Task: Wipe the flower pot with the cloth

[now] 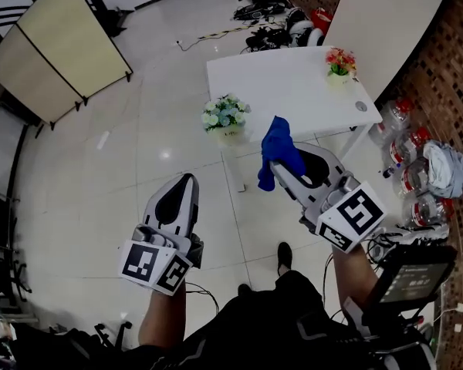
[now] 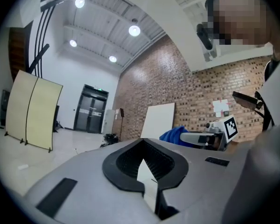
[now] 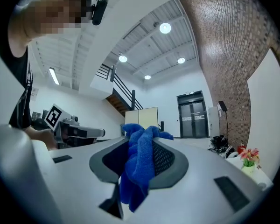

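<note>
The right gripper [image 1: 277, 163] clamps the blue cloth [image 1: 278, 145]; the left gripper [image 1: 187, 179] is closed, empty. The flower pot [image 1: 229, 135] (white and blue blooms) sits at the near corner of the white table [image 1: 293, 91].

Blue cloth [image 1: 277, 149], terry-like and bunched, is pinched between the jaws of the right gripper [image 1: 282, 166]. Folds stick out past the tips and a tail hangs below, in the air short of the desk [image 1: 293, 91]. Flower pot [image 1: 228, 135], pale with white and pale-green blooms, stands upright at the desk's near left corner. Second flower pot [image 1: 339, 74], small with red-orange blooms, stands upright near the far right edge. Cloth touches neither.
</note>
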`<state>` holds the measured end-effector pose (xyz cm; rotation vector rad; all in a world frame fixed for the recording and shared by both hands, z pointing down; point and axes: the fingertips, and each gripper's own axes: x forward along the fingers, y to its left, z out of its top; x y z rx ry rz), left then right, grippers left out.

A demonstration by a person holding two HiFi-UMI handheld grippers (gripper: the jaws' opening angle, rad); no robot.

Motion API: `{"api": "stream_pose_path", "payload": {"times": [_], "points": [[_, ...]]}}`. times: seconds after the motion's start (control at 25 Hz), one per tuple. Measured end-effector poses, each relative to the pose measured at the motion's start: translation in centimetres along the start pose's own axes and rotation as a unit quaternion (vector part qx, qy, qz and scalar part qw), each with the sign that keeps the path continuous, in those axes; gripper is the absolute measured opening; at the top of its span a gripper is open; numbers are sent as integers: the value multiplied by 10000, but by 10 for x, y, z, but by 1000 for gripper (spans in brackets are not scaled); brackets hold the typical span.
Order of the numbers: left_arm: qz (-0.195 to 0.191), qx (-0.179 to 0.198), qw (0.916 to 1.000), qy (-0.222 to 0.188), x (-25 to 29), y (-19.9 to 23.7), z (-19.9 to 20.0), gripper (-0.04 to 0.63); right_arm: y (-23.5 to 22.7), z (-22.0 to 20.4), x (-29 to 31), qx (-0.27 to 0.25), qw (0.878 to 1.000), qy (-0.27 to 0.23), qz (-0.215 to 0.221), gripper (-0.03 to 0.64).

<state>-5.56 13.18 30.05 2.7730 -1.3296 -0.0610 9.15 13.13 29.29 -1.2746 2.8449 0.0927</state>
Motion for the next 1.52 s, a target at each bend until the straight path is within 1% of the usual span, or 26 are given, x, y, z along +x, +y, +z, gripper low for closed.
{"api": "stream_pose_path", "payload": {"times": [0.08,0.24,0.4,0.6,0.68,0.84,1.04,1.28,1.52], "points": [[-76,17,10000,-28,-21,-5,1,5,25,-2,-8,80,10000,39,-12,101],[-269,-76,9996,-26,-68,-18,0,4,78,4,-27,144,9998,60,-104,101],[-345,-66,9994,-49,-95,-41,4,5,104,11,-52,99,9998,116,-129,101],[-327,41,9994,-133,-102,-74,17,5,105,23,-82,12,9998,131,-117,100],[-327,112,9993,-143,-104,-82,21,4,104,29,-90,-2,9999,79,-91,100],[-315,125,9993,-159,-110,-95,23,5,109,30,-101,6,9999,49,-90,100],[-188,84,9994,-275,-119,-101,27,5,114,28,-107,45,10000,43,-46,100],[-77,133,9995,-277,-119,-104,28,5,111,35,-110,-7,10000,-45,-3,100],[-26,135,9995,-291,-125,-103,28,4,115,32,-109,35,10000,-29,17,100]]}}
